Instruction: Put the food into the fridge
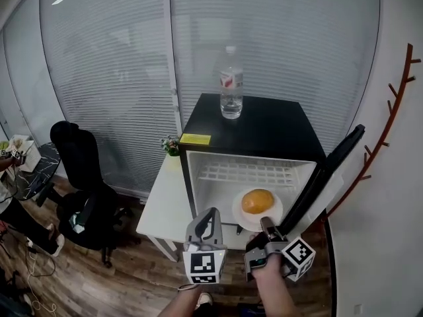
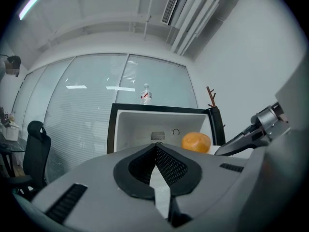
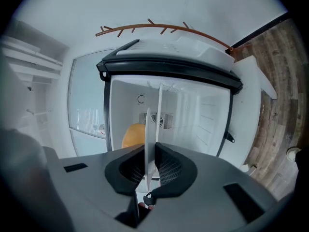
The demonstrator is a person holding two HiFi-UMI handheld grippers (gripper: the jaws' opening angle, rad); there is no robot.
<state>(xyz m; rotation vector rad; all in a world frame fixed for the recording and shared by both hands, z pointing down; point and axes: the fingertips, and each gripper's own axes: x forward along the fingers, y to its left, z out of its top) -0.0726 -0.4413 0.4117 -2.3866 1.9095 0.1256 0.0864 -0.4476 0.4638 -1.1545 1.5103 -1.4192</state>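
Your left gripper (image 1: 209, 219) hangs back, jaws pressed together on nothing. Your right gripper (image 1: 266, 224) clamps the plate (image 1: 238, 211) by its near rim, the bun (image 1: 258, 201) ahead of the jaws at the open fridge's (image 1: 251, 157) mouth.

My right tongs (image 1: 266, 223) cover the near rim of the plate (image 1: 239, 211) in the head view; in the right gripper view the plate is edge-on and hides most of the bun (image 3: 131, 135); bottle (image 1: 230, 84) label and yellow sticker (image 1: 195, 139) on the fridge (image 1: 264, 127) are too small for me to read; person (image 1: 14, 216) at left is cut off by the edge.
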